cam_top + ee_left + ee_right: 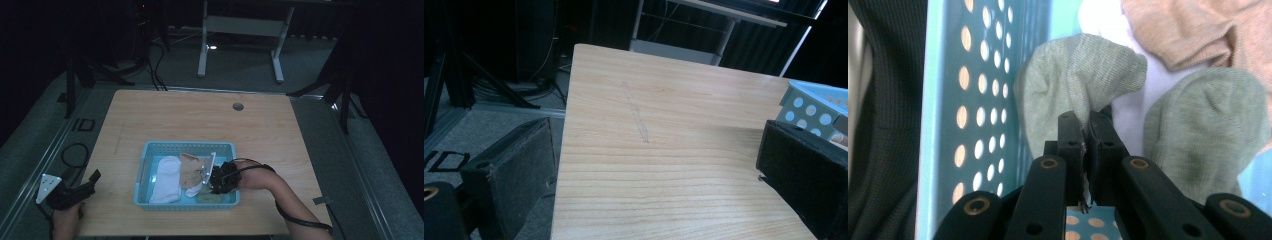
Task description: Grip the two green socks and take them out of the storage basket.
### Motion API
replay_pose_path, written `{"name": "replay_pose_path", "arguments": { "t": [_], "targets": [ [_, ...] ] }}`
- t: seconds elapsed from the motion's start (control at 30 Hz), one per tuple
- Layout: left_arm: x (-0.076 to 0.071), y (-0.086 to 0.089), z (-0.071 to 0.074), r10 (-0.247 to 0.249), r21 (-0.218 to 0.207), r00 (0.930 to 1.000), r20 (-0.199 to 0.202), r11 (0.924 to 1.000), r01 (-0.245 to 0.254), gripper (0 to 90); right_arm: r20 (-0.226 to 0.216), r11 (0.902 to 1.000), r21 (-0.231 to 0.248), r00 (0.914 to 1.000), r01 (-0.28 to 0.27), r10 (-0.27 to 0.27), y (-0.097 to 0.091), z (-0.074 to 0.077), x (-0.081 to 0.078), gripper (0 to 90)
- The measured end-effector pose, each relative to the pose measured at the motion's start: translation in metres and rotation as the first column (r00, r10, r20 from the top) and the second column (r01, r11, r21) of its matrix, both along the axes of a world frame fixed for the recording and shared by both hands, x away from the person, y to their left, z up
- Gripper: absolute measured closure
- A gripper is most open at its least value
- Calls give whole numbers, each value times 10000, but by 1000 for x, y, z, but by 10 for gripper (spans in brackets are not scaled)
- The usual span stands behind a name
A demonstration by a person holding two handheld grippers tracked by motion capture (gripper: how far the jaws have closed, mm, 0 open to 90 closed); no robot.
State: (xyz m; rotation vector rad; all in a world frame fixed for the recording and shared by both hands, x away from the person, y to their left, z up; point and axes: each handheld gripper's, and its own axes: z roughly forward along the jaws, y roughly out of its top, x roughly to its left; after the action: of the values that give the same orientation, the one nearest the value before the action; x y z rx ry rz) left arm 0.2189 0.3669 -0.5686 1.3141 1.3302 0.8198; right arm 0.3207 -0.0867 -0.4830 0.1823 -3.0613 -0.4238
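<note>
The right hand-held gripper (1087, 131) reaches into the blue basket (145, 165) on the table (200, 115); its jaws are pinched on a fold of a green sock (1073, 80), a thin grip suited to lifting one sock clear of the second green sock (1205, 125), the tan sock (192, 167) and the white sock (167, 177); the left hand-held gripper (75, 187) rests wide and empty at the table's near left edge, clear of the work.
</note>
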Motion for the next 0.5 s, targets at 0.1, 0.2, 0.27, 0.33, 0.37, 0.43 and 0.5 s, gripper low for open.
{"name": "replay_pose_path", "arguments": {
  "t": [0.1, 0.2, 0.27, 0.33, 0.37, 0.43, 0.5],
  "targets": [
    [0, 0, 0, 10, 4, 10000, -4, 10000, -10, 24, 60, 9996, 271, 10000, 38, -40, 0, 7, -1, 858],
    [0, 0, 0, 0, 10, 10000, 13, 10000, 0, 24, 165, 9992, 399, 9998, -77, 70, 0, 14, -1, 858],
    [0, 0, 0, 6, -1, 10000, 3, 10000, -6, 24, 139, 9987, 500, 9999, -17, 10, -1, 19, -1, 858],
    [0, 0, 0, 6, -9, 10000, 2, 10000, -6, 24, 293, 9987, 506, 9996, -46, 32, -2, 24, -1, 858],
    [0, 0, 0, 5, -5, 10000, 3, 10000, -5, 24, 235, 9986, 521, 9997, -27, 15, -2, 27, -1, 858],
    [0, 0, 0, 6, 4, 10000, 11, 10000, -6, 24, 256, 9976, 688, 9996, -110, 93, -3, 33, -1, 858],
    [0, 0, 0, 3, 17, 10000, 19, 10000, -3, 24, 269, 9965, 829, 9996, -115, 93, -4, 39, -1, 858]
  ]
}}
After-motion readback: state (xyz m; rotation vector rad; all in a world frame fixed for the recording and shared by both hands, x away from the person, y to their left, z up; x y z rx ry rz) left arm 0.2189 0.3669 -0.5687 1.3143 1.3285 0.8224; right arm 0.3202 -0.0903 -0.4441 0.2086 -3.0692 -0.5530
